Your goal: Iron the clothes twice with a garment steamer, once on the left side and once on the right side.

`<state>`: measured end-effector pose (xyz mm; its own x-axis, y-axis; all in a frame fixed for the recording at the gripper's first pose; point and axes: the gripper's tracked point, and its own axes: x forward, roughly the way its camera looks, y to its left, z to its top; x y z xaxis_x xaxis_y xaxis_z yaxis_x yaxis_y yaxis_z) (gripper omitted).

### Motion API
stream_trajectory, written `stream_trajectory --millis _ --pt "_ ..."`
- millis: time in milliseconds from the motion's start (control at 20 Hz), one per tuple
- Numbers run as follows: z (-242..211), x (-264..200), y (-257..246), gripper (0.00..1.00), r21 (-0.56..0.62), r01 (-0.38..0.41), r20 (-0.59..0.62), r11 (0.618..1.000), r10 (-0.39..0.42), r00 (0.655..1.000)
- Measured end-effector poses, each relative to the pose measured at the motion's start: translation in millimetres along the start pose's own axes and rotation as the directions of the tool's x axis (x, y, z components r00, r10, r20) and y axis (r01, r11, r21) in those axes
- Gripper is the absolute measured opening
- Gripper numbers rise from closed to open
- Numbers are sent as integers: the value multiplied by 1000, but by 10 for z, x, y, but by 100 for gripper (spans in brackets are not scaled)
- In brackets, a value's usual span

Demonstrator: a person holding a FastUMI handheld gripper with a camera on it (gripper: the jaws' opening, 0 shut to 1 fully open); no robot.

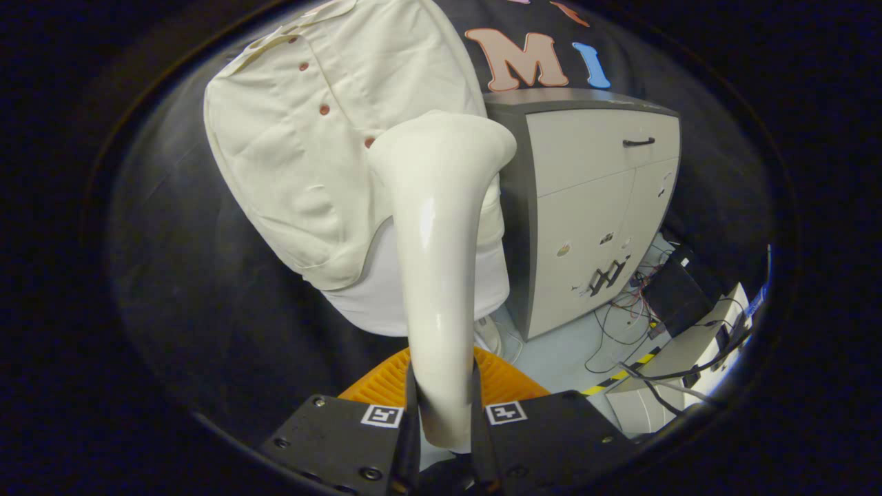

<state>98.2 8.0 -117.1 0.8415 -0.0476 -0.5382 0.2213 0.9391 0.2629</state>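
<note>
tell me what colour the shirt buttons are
Reddish brown buttons, clearest in the gripper view.

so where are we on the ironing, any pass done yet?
Done: the gripper has the steamer clamped between its jaws. In hand: the head is up against the shirt, right of the button row. Left: one frame cannot confirm any finished pass, so count both sides as open.

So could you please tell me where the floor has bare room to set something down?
Bare floor lies between the cabinet and the striped tape. Cables crowd the cabinet's far corner. The tool grips the steamer against the shirt.
</note>
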Motion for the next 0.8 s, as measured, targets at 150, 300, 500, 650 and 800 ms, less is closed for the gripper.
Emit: stream_trajectory --millis 150,300,500,650,800 --pt "260 -311 59 30 -78 -31 87 996 38 996" --pt "629 -646 130 29 -124 -57 198 991 81 977" --pt "1105 -1207 123 29 -183 -126 341 975 183 922" --pt "1309 -1588 50 29 -220 -185 403 958 262 877" --pt "1404 -1785 -241 29 -273 -125 453 954 241 858"
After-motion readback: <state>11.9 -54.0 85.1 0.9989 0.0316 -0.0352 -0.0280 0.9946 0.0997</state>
